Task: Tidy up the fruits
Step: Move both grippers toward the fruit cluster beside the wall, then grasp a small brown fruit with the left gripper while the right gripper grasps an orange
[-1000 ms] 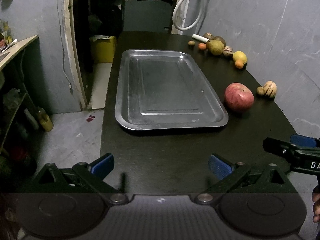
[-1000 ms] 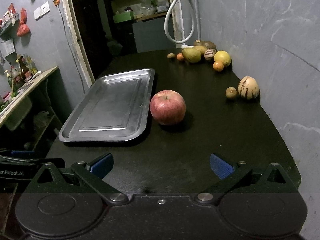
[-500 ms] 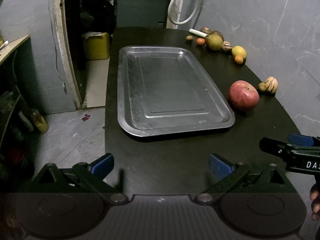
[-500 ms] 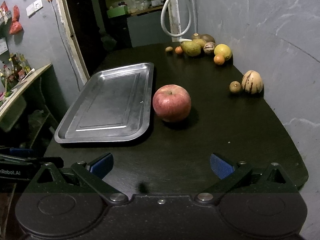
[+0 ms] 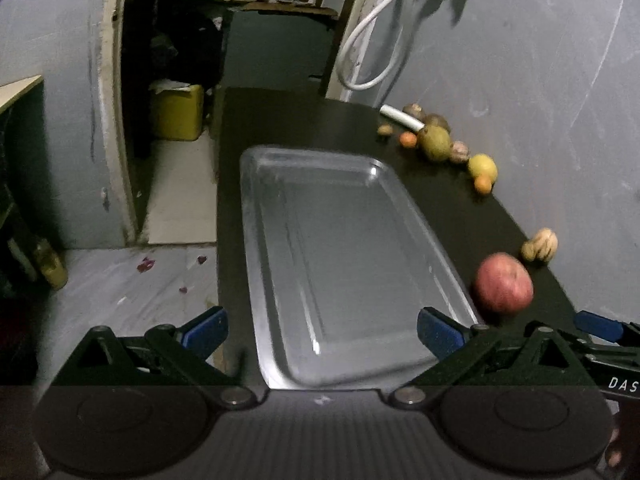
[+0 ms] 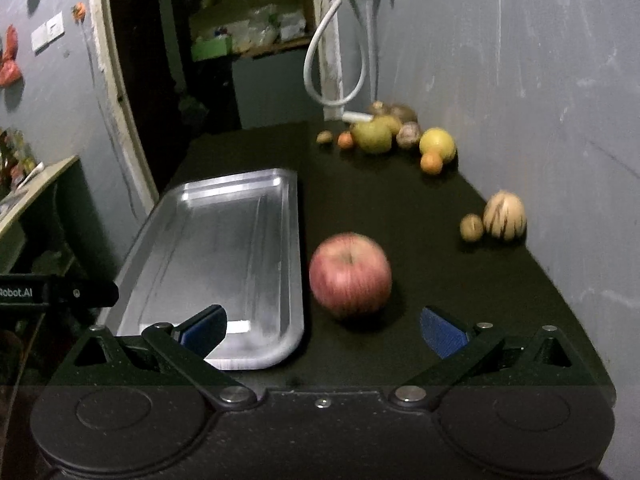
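I am working across from the left: my left gripper (image 5: pixel 322 330) is hovering spread and empty over the near end of the metal tray (image 5: pixel 348 248), which is lying bare on the dark table (image 6: pixel 420 208). Just beside the tray's right rim the red apple (image 6: pixel 351 275) is sitting, and my right gripper (image 6: pixel 323 330) is lining up on it, jaws wide, holding nothing. I judge I am starting the first pick; next I am needing to advance until the pads straddle the apple, then squeeze gently. Further right, the striped fruit (image 6: pixel 505 216) and the far cluster of fruit (image 6: pixel 400 136) are waiting along the wall. The right view is showing the apple's stem; the left view is showing the floor beyond the tray.
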Demonstrator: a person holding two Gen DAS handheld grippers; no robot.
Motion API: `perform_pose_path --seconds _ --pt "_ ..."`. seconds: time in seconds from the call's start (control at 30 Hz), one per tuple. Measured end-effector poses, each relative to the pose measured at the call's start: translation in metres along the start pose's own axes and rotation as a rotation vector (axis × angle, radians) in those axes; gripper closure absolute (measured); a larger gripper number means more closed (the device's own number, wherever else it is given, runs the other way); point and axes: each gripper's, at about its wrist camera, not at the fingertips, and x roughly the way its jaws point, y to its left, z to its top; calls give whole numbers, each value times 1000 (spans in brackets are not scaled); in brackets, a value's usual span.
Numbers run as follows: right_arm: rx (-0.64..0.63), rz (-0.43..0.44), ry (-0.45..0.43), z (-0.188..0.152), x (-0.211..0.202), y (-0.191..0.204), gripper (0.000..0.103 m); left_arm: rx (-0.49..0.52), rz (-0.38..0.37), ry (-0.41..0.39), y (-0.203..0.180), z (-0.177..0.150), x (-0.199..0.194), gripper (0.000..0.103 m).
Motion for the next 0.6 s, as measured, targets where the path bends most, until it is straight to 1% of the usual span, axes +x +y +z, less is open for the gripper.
perform_pose_path --seconds 0.13,0.2,0.27,0.37,0.43,0.47,0.6 --pt "26 -16 -18 18 8 1 0 26 -37 26 3 31 17 0" --pt "20 -29 -17 22 11 2 0 53 -35 38 0 48 27 0" --pt "15 -38 -14 28 16 1 0 103 -26 33 -5 63 36 0" --pt "6 -45 -6 43 25 -2 0 206 -10 21 -17 85 52 0" --pt "-5 -51 -9 56 32 -5 0 246 -1 19 -26 100 64 0" --pt "-12 -50 -10 65 36 -7 0 245 -2 24 -29 108 71 0" --pt "-45 -44 -19 109 63 -16 0 187 -28 70 -30 149 101 0"
